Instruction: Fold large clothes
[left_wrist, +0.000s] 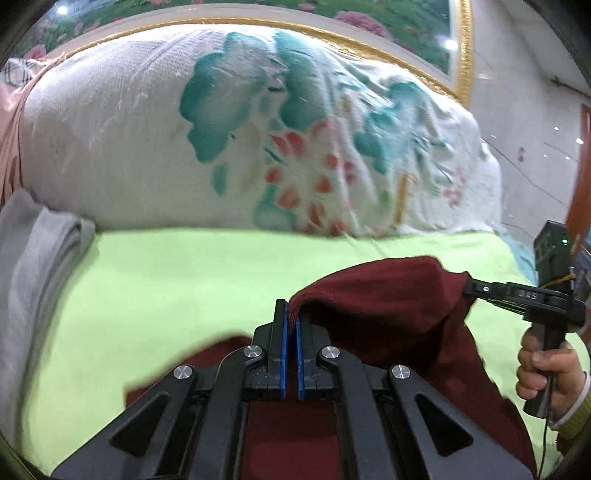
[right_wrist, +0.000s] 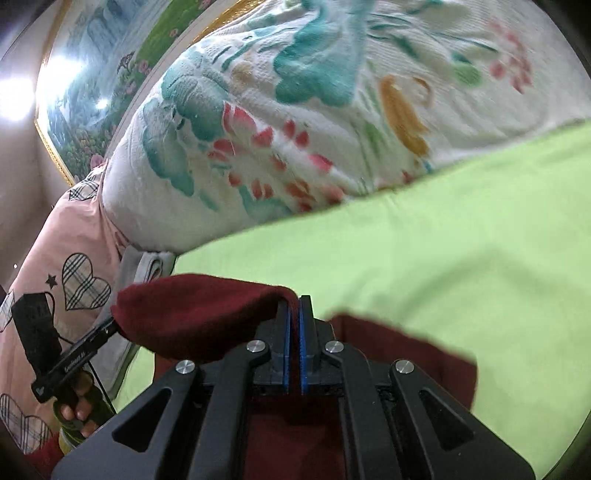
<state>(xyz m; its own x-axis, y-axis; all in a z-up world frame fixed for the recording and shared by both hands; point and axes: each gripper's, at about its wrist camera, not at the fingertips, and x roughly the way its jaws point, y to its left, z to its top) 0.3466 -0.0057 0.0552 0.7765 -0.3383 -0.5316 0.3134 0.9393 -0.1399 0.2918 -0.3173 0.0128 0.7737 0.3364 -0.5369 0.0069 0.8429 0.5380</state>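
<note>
A dark red knitted garment (left_wrist: 388, 302) lies on a lime green sheet (left_wrist: 177, 280), with one edge lifted off it. My left gripper (left_wrist: 291, 314) is shut on a corner of that raised edge. My right gripper (right_wrist: 294, 308) is shut on the other corner of the garment (right_wrist: 199, 314), which sags between the two. In the left wrist view the right gripper (left_wrist: 467, 286) shows at the right, held by a hand (left_wrist: 546, 373). In the right wrist view the left gripper (right_wrist: 112, 325) shows at the lower left. The rest of the garment hangs below and under both grippers.
A thick white quilt with teal and red flowers (left_wrist: 258, 129) is piled along the back of the bed. A grey folded cloth (left_wrist: 33, 258) lies at the left, next to a pink heart-print fabric (right_wrist: 55, 266). A gold-framed painting (left_wrist: 369, 14) hangs behind.
</note>
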